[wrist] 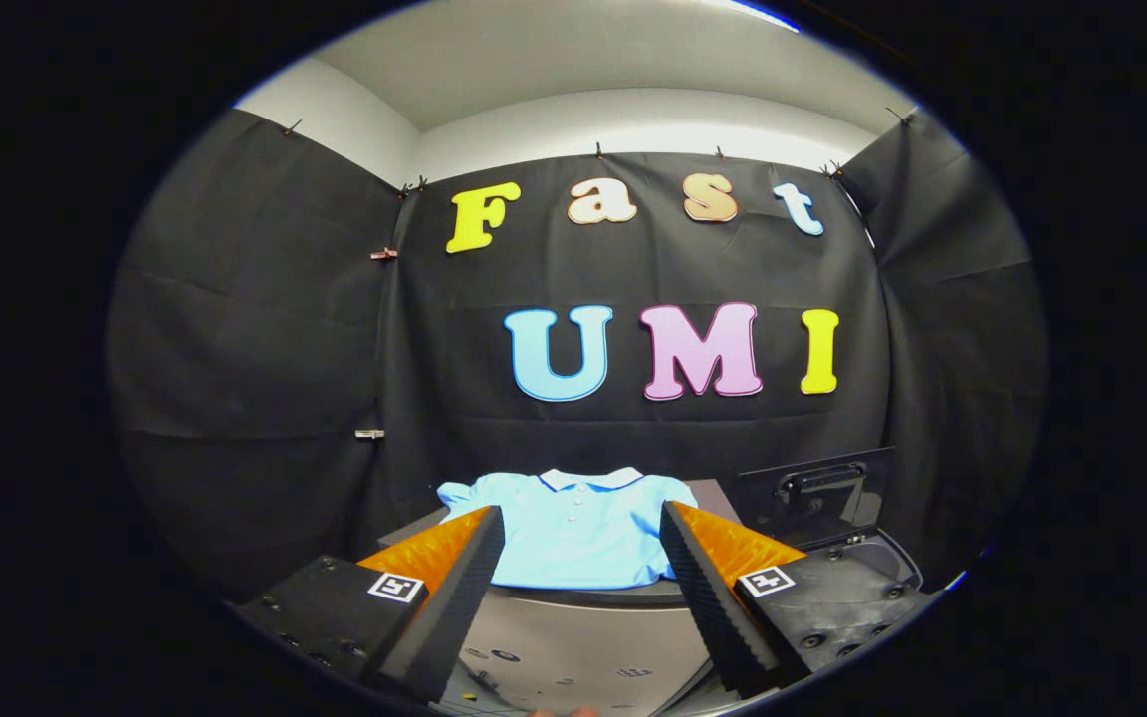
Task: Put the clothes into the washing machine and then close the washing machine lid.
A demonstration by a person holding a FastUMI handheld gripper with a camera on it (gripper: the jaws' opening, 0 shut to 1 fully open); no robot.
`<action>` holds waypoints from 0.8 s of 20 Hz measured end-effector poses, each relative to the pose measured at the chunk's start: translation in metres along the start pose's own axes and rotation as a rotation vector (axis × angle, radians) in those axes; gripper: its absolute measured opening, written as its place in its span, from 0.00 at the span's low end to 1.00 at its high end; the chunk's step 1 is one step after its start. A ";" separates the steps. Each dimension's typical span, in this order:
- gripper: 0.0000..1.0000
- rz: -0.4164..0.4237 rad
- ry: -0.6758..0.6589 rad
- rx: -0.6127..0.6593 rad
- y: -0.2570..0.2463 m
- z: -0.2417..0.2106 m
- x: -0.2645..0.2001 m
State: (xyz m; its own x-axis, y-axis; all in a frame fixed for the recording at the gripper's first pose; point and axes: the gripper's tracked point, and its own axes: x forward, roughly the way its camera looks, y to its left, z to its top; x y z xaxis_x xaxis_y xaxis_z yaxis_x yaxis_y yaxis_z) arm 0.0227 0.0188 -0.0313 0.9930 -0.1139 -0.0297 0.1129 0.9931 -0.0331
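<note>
Two orange-backed, black-padded fingers of your gripper [581, 543] stood wide apart, holding nothing. The light-blue polo shirt [573, 538] lay flat just ahead; pickup pending. The dark open-lidded washing machine [832, 518] stood beside it.

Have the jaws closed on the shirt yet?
No: the gripper stands open, its jaws spread wide with the light blue shirt lying flat just ahead of them, untouched.
</note>
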 end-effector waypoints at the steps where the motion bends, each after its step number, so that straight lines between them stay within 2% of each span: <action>1: 0.98 -0.011 -0.003 0.002 -0.001 0.000 0.002; 11: 0.98 -0.082 0.014 0.060 -0.005 -0.008 0.025; 16: 0.98 -0.115 0.075 0.088 -0.005 -0.005 0.089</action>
State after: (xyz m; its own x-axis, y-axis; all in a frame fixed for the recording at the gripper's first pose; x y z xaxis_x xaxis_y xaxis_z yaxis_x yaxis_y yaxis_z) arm 0.1104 0.0040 -0.0383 0.9684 -0.2258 -0.1056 0.2317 0.9717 0.0466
